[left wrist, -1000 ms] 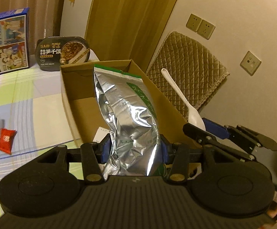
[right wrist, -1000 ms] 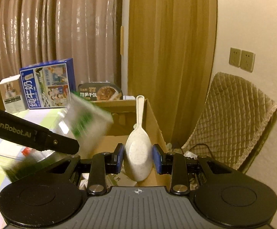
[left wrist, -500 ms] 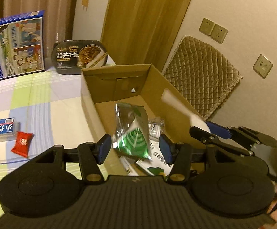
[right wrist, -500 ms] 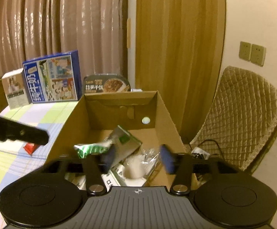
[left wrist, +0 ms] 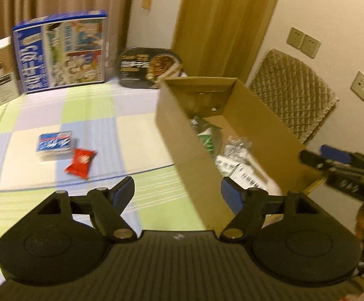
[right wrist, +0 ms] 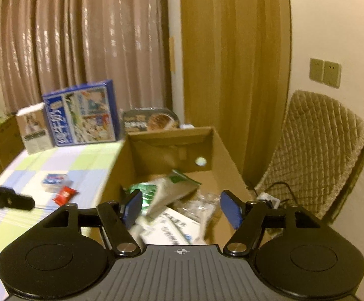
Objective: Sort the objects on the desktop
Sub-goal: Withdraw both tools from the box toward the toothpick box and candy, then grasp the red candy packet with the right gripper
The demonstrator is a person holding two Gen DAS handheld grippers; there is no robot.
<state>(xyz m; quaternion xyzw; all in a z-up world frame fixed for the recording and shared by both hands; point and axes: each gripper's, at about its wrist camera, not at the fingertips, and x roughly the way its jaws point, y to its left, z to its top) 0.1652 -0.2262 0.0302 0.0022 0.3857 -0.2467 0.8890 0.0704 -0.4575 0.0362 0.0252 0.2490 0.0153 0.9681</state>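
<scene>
Both grippers, left [left wrist: 177,193] and right [right wrist: 180,208], just spread and empty; pouch [right wrist: 167,193] is in the box [left wrist: 182,155]. Red packet [left wrist: 80,163] and blue pack [left wrist: 54,144] still left on the table [left wrist: 136,135].

Both views are smeared by motion. Down in the cardboard box [right wrist: 222,155] the foil pouch [right wrist: 172,190], a crinkled clear wrapper [right wrist: 202,203] and a white printed packet [right wrist: 177,228] run together, and the packet's print cannot be read. The box's near end is hidden behind the right tool [right wrist: 180,208]. From the left wrist view, the box wall [left wrist: 182,150] covers most of the contents, and the right tool [left wrist: 342,168] is cut off at the picture's right edge. The lettering on the small red packet [left wrist: 80,163] on the desk [left wrist: 86,115] is too blurred to tell.
</scene>
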